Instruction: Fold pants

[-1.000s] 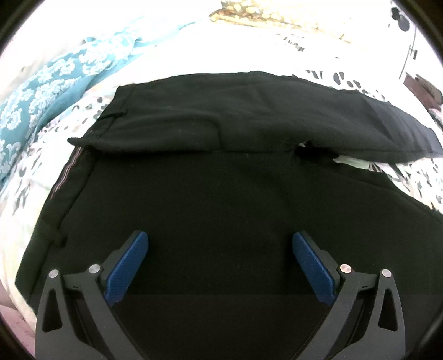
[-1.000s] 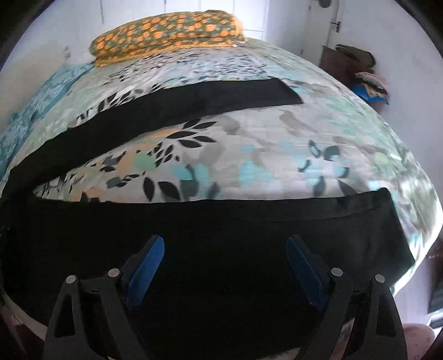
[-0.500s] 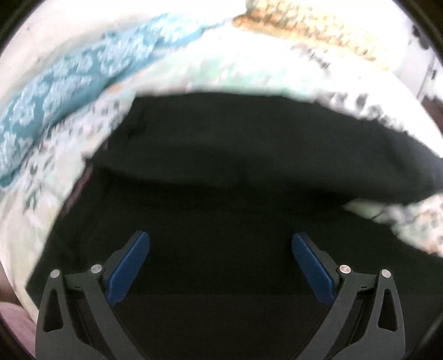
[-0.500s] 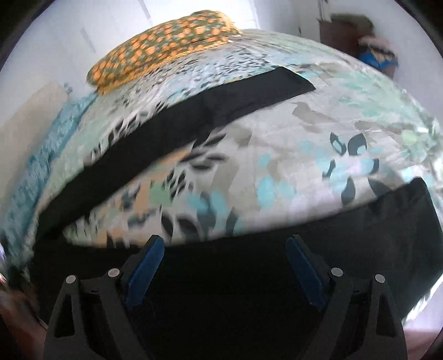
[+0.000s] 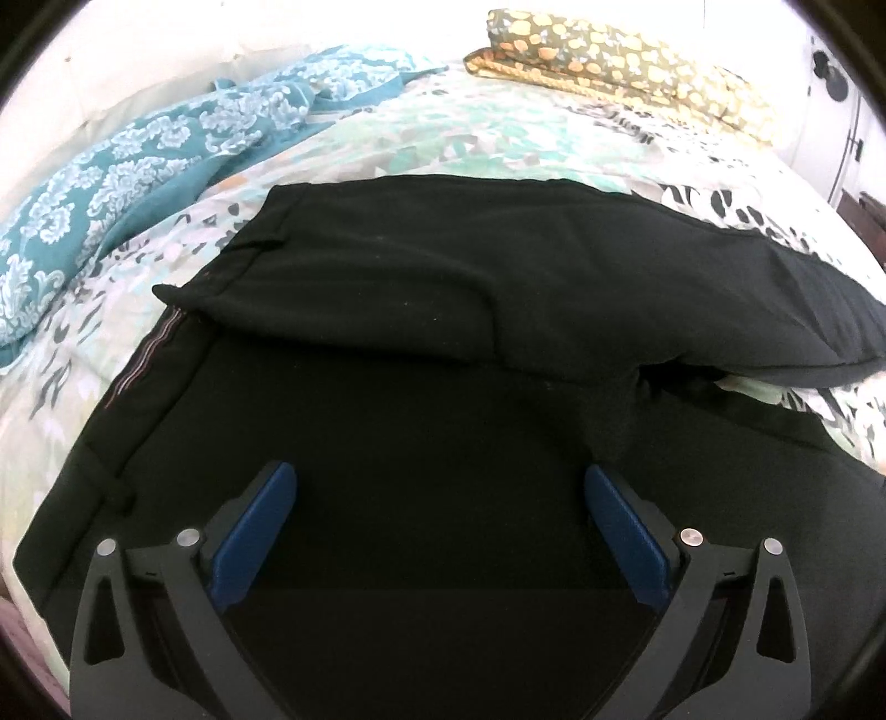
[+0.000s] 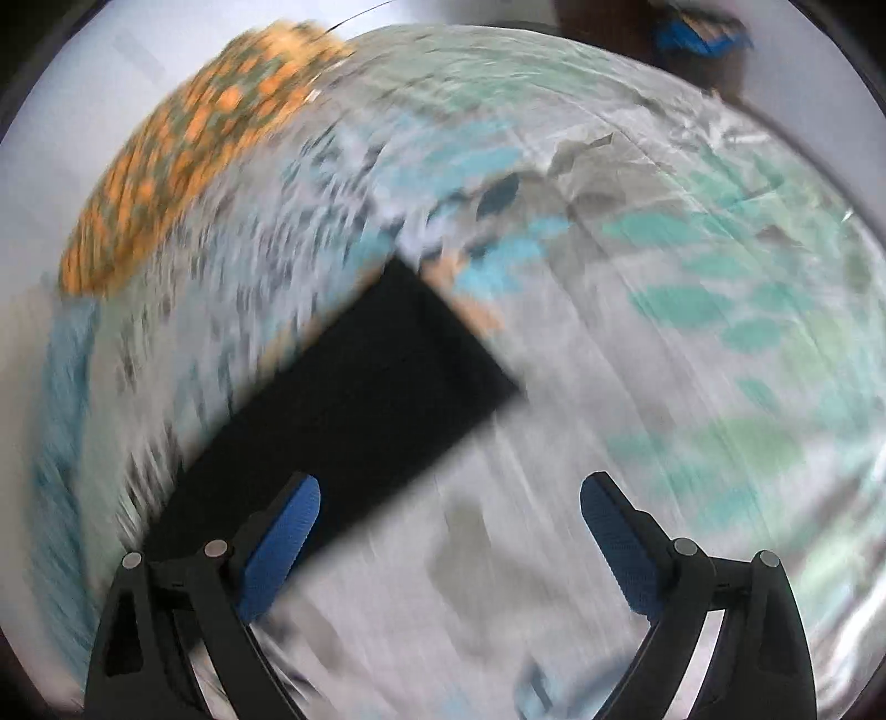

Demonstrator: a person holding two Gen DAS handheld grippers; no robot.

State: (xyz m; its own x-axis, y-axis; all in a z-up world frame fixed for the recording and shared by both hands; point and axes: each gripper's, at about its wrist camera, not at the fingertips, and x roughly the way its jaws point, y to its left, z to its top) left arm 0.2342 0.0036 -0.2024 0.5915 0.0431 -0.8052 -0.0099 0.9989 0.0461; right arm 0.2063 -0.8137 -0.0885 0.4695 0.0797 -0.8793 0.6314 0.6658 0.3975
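Observation:
Black pants (image 5: 421, 343) lie spread on a bed with a floral sheet; in the left wrist view the waist part fills the near half, with one side folded over along a ridge. My left gripper (image 5: 440, 531) hovers open above the waist fabric, nothing between its blue pads. The right wrist view is blurred by motion: the hem end of one black pant leg (image 6: 365, 410) lies diagonally ahead and to the left. My right gripper (image 6: 448, 531) is open above the sheet, its left finger over the leg's edge, holding nothing.
A teal patterned blanket (image 5: 127, 166) lies bunched at the far left of the bed. An orange-spotted pillow (image 5: 609, 55) sits at the head, also the pillow (image 6: 183, 160) in the right wrist view. Dark furniture with a blue item (image 6: 698, 33) stands beyond the bed.
My right gripper has swung away from the near pant leg toward the far leg's hem, tilting the view. My left gripper stays open over the waist, its view now raised slightly.

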